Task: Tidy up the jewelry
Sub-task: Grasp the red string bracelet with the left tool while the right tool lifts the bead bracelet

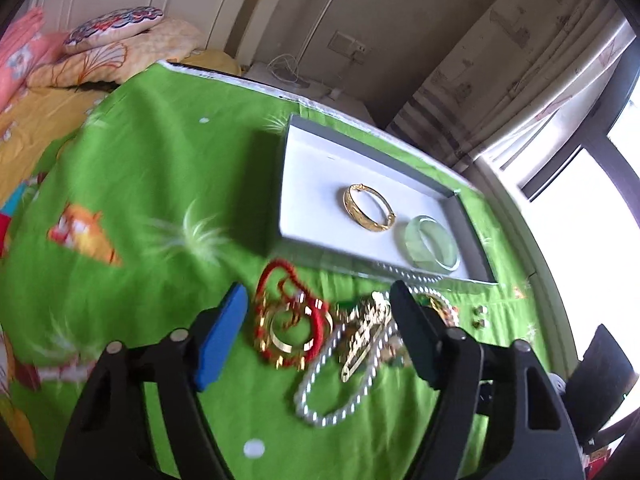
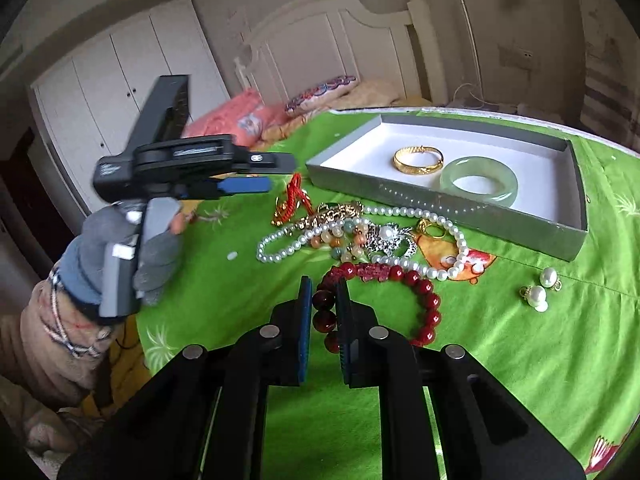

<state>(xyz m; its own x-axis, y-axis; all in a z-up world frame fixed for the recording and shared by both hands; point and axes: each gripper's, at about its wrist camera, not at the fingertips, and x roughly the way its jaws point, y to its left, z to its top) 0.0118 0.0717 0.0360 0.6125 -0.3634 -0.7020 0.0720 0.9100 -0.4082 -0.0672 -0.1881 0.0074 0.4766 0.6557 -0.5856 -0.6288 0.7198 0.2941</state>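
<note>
Right gripper [image 2: 324,312]: I see jaws clenched on the dark red bead bracelet [image 2: 400,280], loop stretching rightward on green cloth [image 2: 520,360]
Left gripper [image 1: 320,320]: released, above the jewelry heap
Room: bare cloth before the grey tray [image 2: 576,184]

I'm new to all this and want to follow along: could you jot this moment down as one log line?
right gripper: shut on red bead bracelet | left gripper: open over jewelry pile | tray: gold bangle, jade bangle

Red bead bracelet [image 2: 400,296] partly hidden btwn right claw [image 2: 325,320] pads; jewelry pile [image 1: 360,332] blurred.
</note>
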